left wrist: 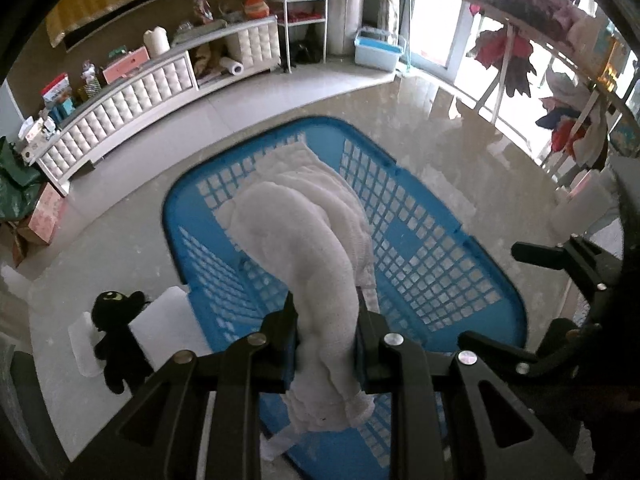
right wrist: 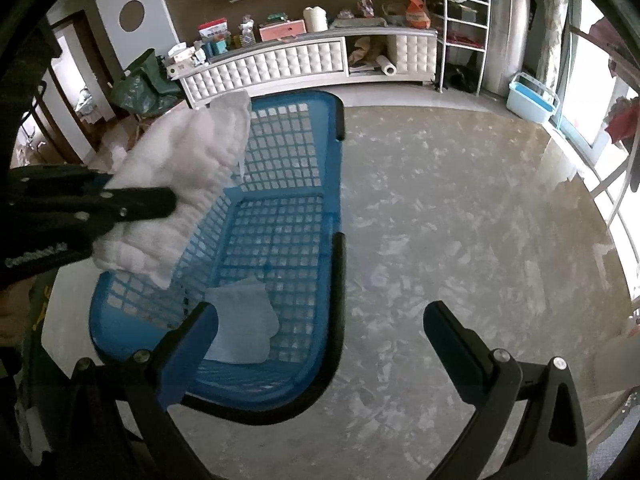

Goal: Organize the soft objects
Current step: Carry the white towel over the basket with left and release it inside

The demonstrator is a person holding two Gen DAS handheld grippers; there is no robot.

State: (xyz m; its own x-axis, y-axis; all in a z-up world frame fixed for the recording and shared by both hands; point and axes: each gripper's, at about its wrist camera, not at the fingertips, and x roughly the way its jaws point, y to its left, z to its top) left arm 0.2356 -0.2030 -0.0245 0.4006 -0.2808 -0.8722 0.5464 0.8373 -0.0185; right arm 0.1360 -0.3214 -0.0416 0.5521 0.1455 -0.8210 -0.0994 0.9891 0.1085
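Observation:
My left gripper (left wrist: 325, 320) is shut on a white towel (left wrist: 304, 236) and holds it above a blue plastic laundry basket (left wrist: 448, 248) on the floor. The same towel (right wrist: 180, 172) and left gripper (right wrist: 160, 202) show at the left of the right wrist view, over the basket (right wrist: 280, 184). A pale blue cloth (right wrist: 240, 324) lies inside the basket. My right gripper (right wrist: 320, 320) is open and empty, near the basket's right rim. A black plush toy (left wrist: 116, 328) lies on a white cloth (left wrist: 156, 328) left of the basket.
A white tufted low cabinet (right wrist: 304, 60) with clutter stands along the far wall, with a white shelf rack (right wrist: 464, 28) beside it. A light blue bin (right wrist: 530, 98) sits by the window. A drying rack with clothes (left wrist: 532, 48) stands at right. Glossy floor (right wrist: 460, 220) lies right of the basket.

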